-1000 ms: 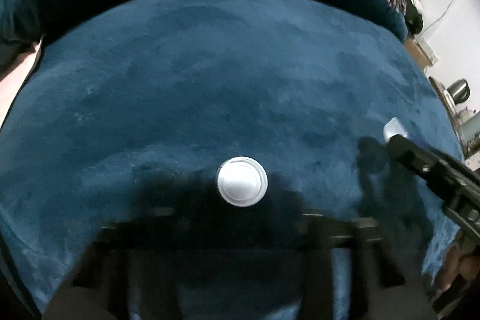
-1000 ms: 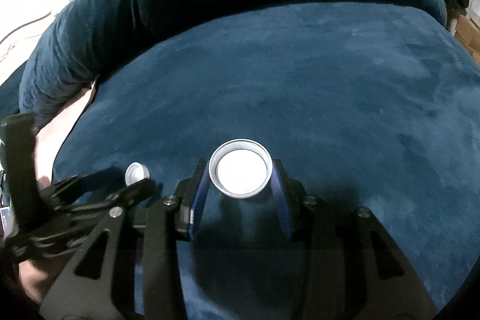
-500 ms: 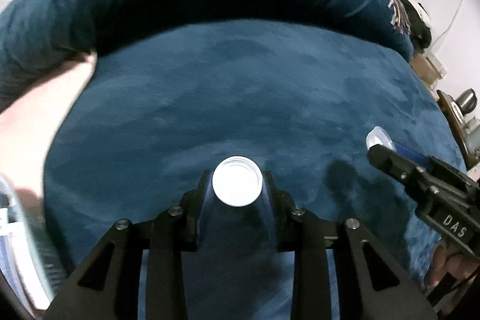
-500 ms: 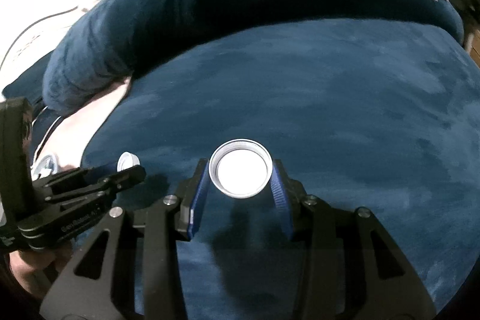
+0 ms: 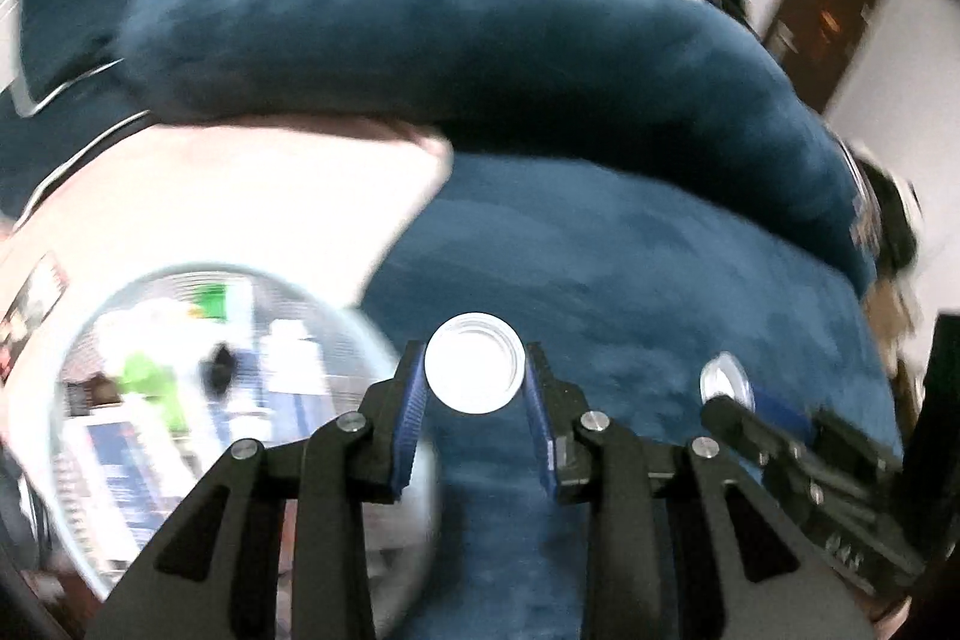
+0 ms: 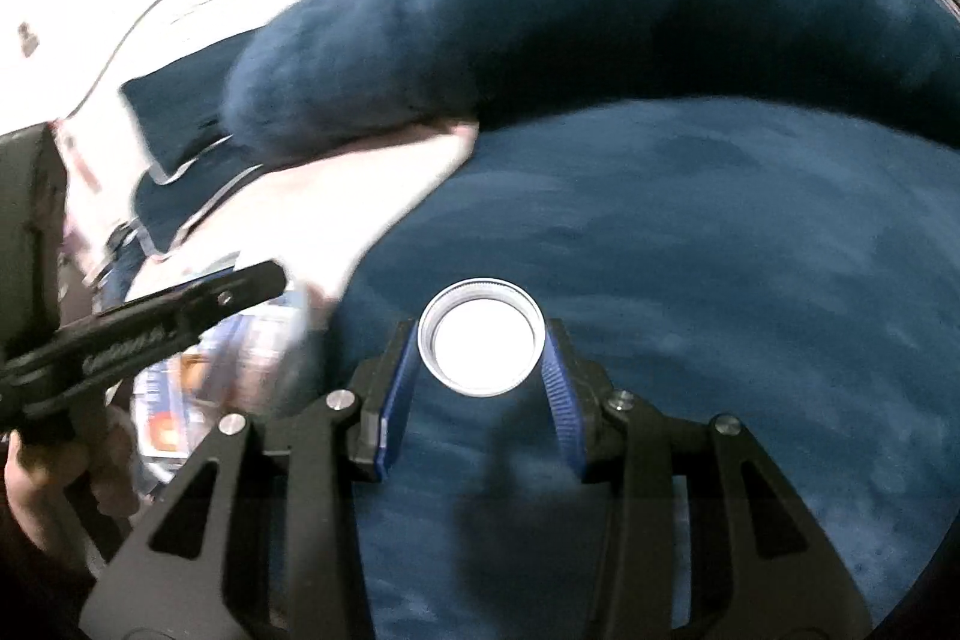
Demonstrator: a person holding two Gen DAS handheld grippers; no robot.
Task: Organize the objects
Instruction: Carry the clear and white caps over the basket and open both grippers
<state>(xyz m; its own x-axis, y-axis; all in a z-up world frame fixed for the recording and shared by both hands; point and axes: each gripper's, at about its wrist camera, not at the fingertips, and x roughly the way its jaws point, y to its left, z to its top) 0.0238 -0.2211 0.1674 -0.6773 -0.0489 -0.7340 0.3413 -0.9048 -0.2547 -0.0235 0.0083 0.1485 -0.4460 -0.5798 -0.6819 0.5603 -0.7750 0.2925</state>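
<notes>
Left wrist, fingers (image 5: 414, 424) pinching white cap (image 5: 473, 363)

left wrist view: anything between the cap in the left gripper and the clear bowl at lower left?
Only the left gripper's own blue pad. It presses the white cap and overlaps the clear bowl's rim behind it. Left wrist view shows it.

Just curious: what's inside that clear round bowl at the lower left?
The clear bowl holds blurred things: something green, white pieces, blue-and-white packaging. None can be identified. The left tongs, shut on a white cap, cover its right side.
</notes>
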